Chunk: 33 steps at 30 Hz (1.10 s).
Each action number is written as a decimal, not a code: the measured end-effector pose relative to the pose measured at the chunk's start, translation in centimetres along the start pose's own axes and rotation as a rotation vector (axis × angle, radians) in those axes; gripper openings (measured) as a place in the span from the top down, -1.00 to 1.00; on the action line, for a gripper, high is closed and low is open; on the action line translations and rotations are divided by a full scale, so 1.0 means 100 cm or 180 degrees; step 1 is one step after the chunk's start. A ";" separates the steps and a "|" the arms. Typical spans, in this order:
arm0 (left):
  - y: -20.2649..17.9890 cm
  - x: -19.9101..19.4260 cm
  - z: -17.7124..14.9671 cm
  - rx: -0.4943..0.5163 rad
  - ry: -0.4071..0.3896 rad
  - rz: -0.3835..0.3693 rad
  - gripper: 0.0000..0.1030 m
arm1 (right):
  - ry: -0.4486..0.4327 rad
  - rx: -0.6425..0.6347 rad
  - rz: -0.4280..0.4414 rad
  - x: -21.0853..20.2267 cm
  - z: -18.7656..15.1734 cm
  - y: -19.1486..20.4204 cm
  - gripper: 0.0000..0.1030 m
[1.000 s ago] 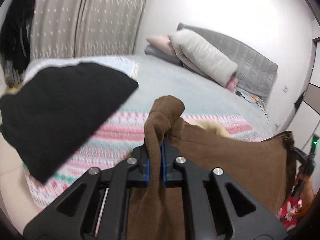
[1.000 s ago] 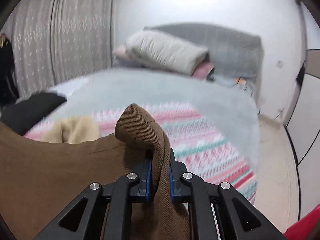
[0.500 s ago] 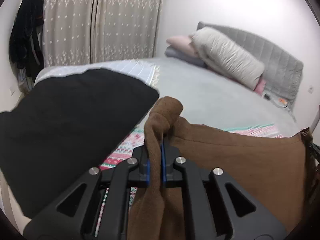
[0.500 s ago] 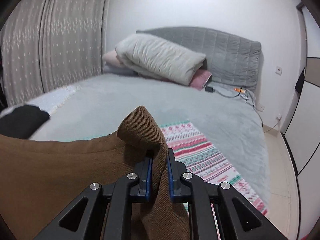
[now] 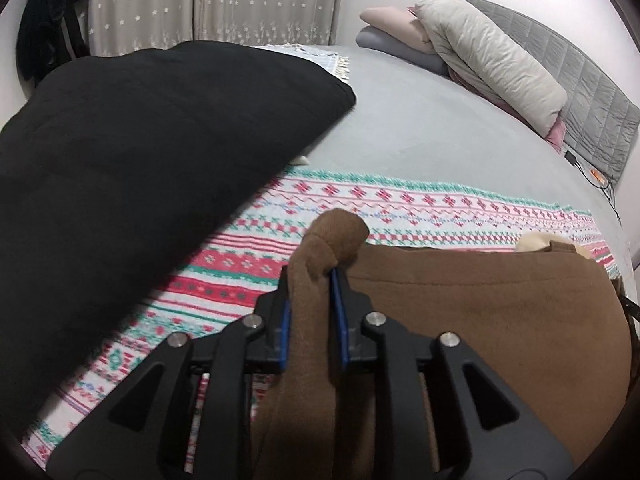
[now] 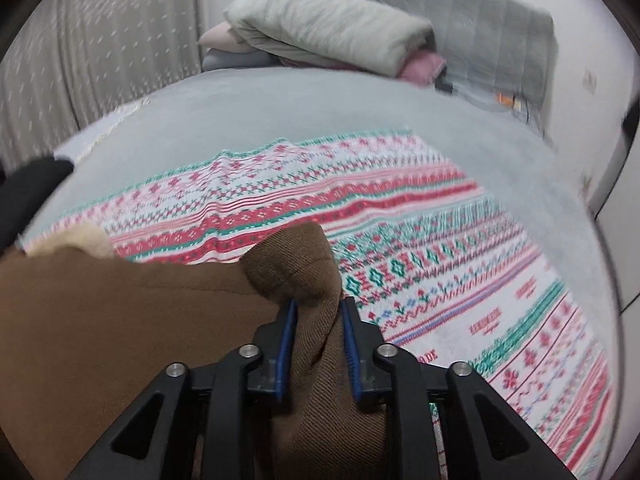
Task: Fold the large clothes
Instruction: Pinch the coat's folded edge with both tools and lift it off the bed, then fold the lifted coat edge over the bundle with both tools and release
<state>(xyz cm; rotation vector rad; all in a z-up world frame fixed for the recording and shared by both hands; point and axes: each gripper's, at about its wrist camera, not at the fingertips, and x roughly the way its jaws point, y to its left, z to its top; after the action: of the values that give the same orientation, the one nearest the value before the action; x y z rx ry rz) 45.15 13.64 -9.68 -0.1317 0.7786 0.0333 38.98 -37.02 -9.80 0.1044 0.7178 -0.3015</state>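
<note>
Over the bed, above a patterned red, white and green blanket: at far left, a black garment in a thick heap on the bed's near side. Next, left claw clamped on a bunched corner of the brown garment, cloth bulging out past the blue pads. Between the two claws, that garment's upper edge stretched in a nearly straight line, the rest hanging below out of view, a pale fleecy lining peeking over the edge. At right, right claw likewise closed on the opposite bunched corner of the same twill cloth. By the look of it, thick, soft and fairly heavy, not slippery, not fragile; prone to sag between holds and drag on the pads. Best held as here, at two corners of one edge, with enough cloth gathered between the pads to carry the weight. Far right, pillows and a folded quilt against the grey headboard.
</note>
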 end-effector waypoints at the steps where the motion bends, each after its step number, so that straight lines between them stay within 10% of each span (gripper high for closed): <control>1: 0.003 -0.003 0.001 -0.0002 -0.0034 0.0169 0.54 | 0.0024 0.0080 0.0003 -0.001 0.000 -0.004 0.55; 8: 0.045 -0.044 0.014 -0.0119 -0.0082 0.0430 0.51 | -0.0028 0.0609 -0.0051 -0.043 0.008 -0.080 0.49; 11: 0.030 -0.076 0.004 0.0058 -0.0145 0.0248 -0.11 | -0.0151 0.0486 0.0035 -0.077 0.006 -0.080 0.45; 16: -0.005 -0.124 -0.031 0.0492 -0.0130 -0.0143 -0.54 | -0.0166 -0.0086 0.0406 -0.129 -0.023 -0.054 -0.32; 23: -0.012 -0.122 -0.081 0.0774 0.0339 -0.0185 -0.62 | 0.0258 0.0071 0.0681 -0.134 -0.079 -0.079 -0.42; 24: -0.006 -0.113 -0.088 0.0664 0.0486 -0.0187 -0.62 | 0.0390 0.0271 0.0726 -0.122 -0.086 -0.088 -0.37; 26: 0.004 -0.104 -0.098 0.0435 0.0655 -0.0266 -0.62 | 0.0648 0.0494 0.0886 -0.105 -0.097 -0.095 0.71; 33: 0.035 -0.093 -0.118 -0.0214 0.0754 -0.0663 -0.63 | -0.0042 0.0452 0.1171 -0.171 -0.084 -0.081 0.84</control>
<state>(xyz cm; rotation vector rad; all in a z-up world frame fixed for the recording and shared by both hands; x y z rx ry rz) 30.03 15.70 -11.82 -0.2839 0.9971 -0.1562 19.00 -39.05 -4.75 0.3646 0.6495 -0.0004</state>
